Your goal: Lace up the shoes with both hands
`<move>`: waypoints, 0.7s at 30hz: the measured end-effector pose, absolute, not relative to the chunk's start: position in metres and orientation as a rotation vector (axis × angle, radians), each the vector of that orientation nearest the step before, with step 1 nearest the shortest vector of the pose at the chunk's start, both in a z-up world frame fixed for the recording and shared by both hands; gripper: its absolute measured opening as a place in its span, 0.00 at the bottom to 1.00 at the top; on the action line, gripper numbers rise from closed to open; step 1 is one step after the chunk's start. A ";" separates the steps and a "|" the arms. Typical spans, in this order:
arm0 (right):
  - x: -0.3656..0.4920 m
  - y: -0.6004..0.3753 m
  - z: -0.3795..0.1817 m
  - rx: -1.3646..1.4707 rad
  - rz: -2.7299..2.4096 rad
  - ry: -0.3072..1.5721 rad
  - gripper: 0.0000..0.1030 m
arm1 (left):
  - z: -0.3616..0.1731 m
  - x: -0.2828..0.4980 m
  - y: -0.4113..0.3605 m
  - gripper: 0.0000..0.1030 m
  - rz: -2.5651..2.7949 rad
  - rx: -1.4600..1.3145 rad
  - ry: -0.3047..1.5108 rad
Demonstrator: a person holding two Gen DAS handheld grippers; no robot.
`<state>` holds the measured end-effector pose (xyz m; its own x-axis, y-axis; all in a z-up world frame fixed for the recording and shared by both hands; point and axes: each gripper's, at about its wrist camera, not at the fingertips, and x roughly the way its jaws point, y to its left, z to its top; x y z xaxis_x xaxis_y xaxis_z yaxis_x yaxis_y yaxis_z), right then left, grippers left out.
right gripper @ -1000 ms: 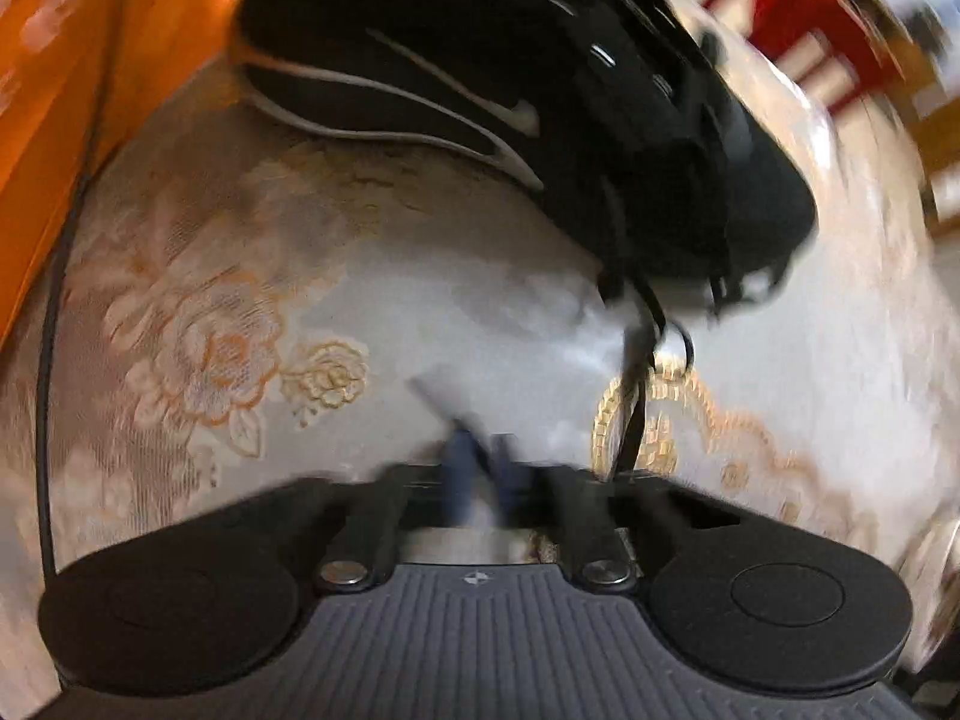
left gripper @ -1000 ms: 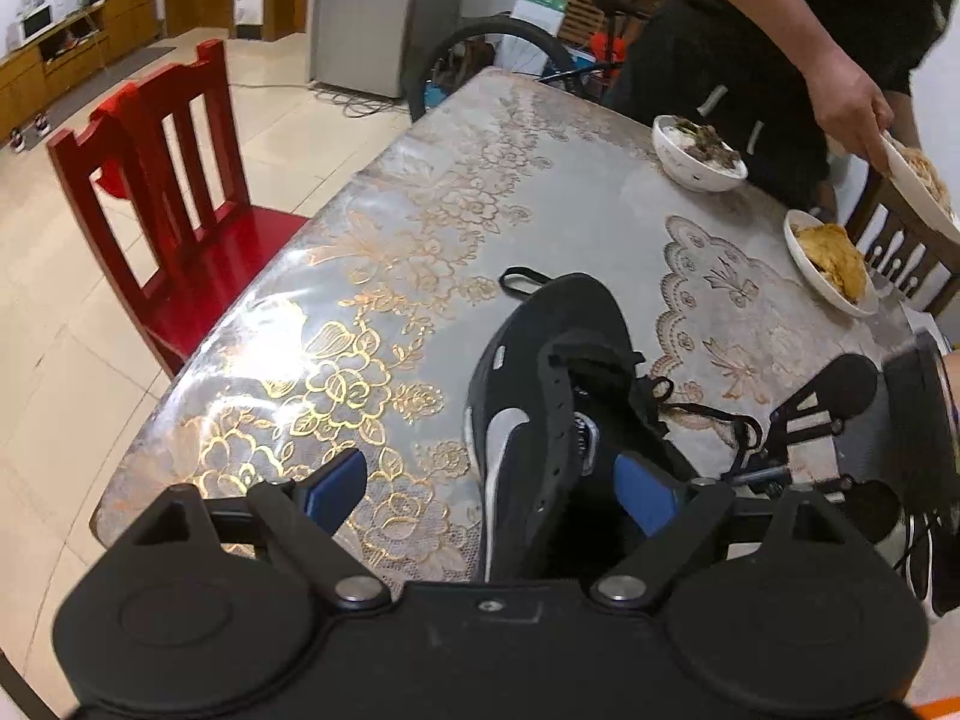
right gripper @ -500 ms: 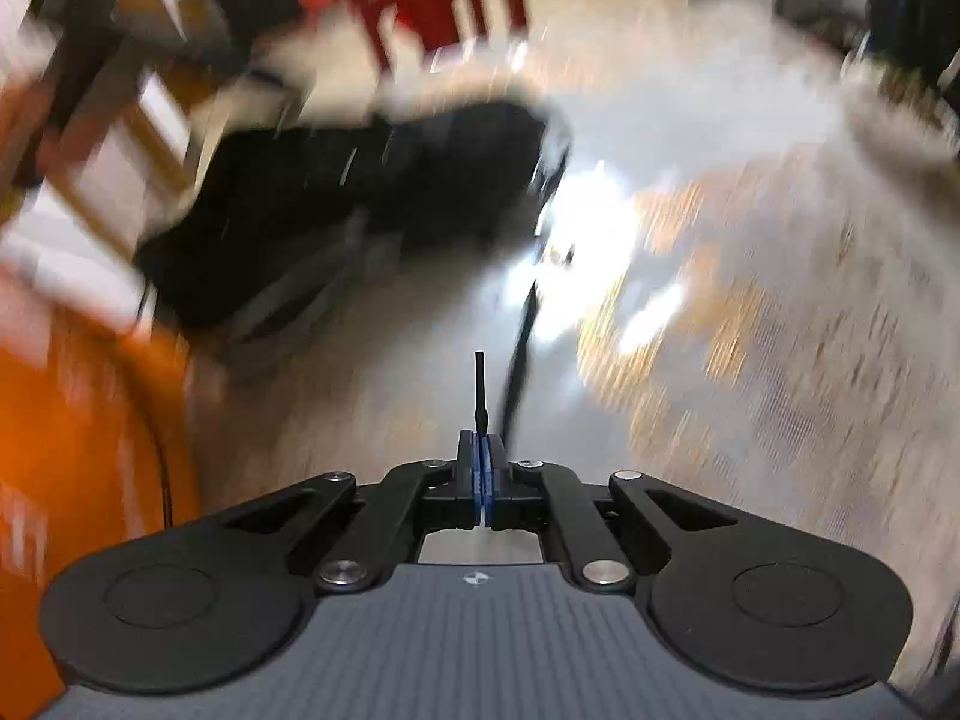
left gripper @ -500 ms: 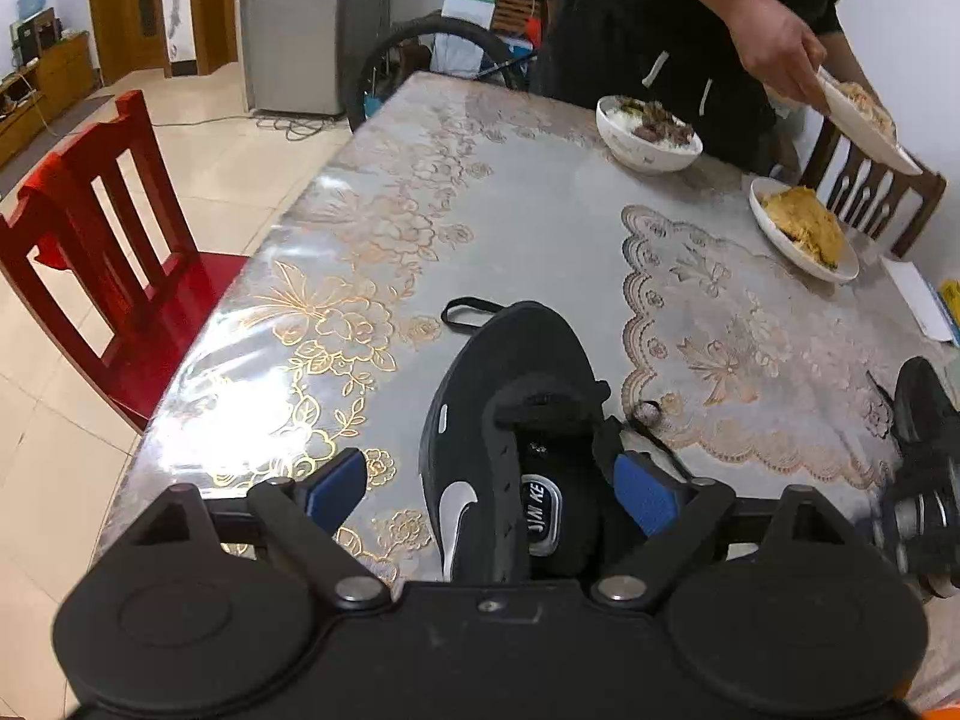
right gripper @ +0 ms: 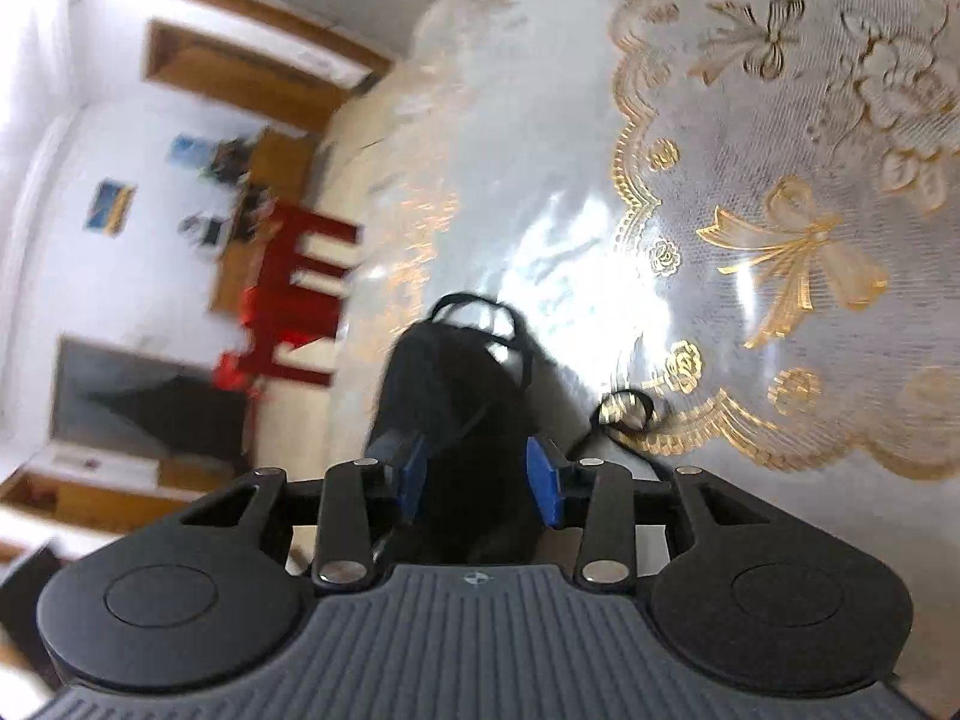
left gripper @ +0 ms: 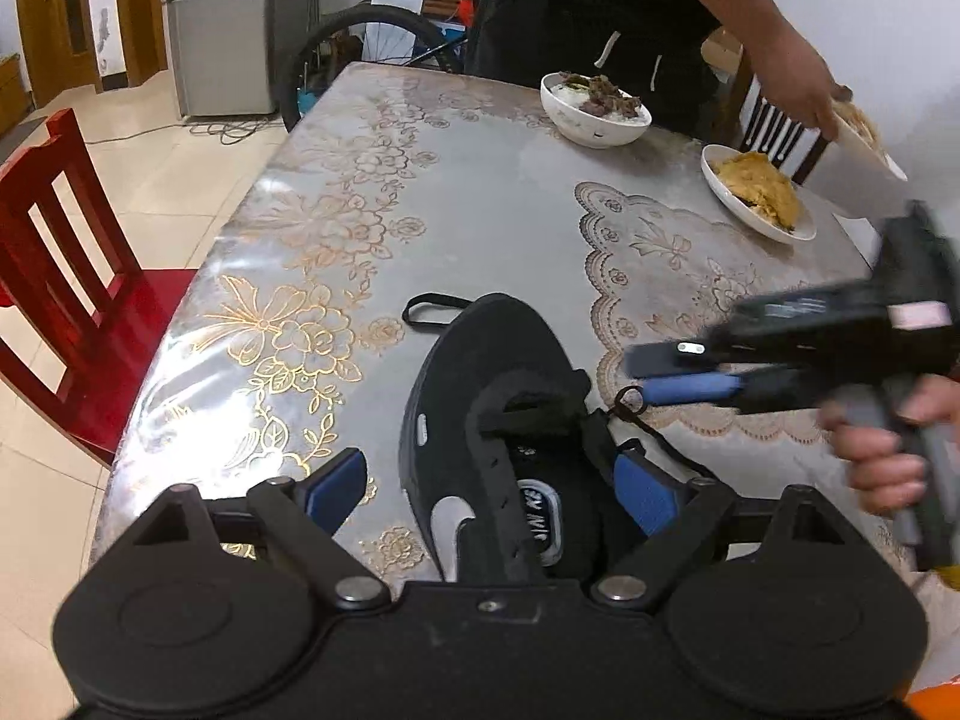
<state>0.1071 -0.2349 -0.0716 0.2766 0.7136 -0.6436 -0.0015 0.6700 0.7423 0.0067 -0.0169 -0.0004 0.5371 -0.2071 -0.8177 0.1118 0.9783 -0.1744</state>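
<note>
Floral table (left gripper: 480,228): shoe (left gripper: 492,420), rice bowl (left gripper: 594,111), food plate (left gripper: 759,192) beyond

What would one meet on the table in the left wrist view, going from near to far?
Black shoe → plate of yellow food → bowl of rice with meat.

R gripper (right gripper: 483,489) was clamped on the lace a sec ago w/ pads pressed together; now its jaws stand apart, lace let go. It swung round fast (views blurred) and now comes in from the right side, pointing at the shoe (left gripper: 498,438) beside the lace loop (left gripper: 627,402). L gripper (left gripper: 492,489) view shifted: shoe sits more centred between its wide-apart fingers. Bystander's hand (left gripper: 804,90) w/ plate moved further right.
</note>
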 end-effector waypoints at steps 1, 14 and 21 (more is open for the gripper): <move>0.109 -0.227 -0.075 0.709 0.508 1.217 0.40 | -0.001 0.006 -0.014 0.86 -0.194 -0.113 0.986; 0.090 -0.205 -0.045 0.876 0.595 0.914 0.02 | -0.010 0.006 0.018 0.86 -0.248 -0.145 1.007; 0.073 -0.106 0.041 0.409 0.908 0.828 0.07 | -0.012 0.007 0.031 0.86 -0.279 -0.220 1.019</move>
<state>0.0730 -0.1057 0.0407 0.3450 0.8216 -0.4537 -0.5278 0.5696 0.6301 0.0069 0.0315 -0.0121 0.4937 -0.3297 -0.8047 0.1267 0.9427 -0.3086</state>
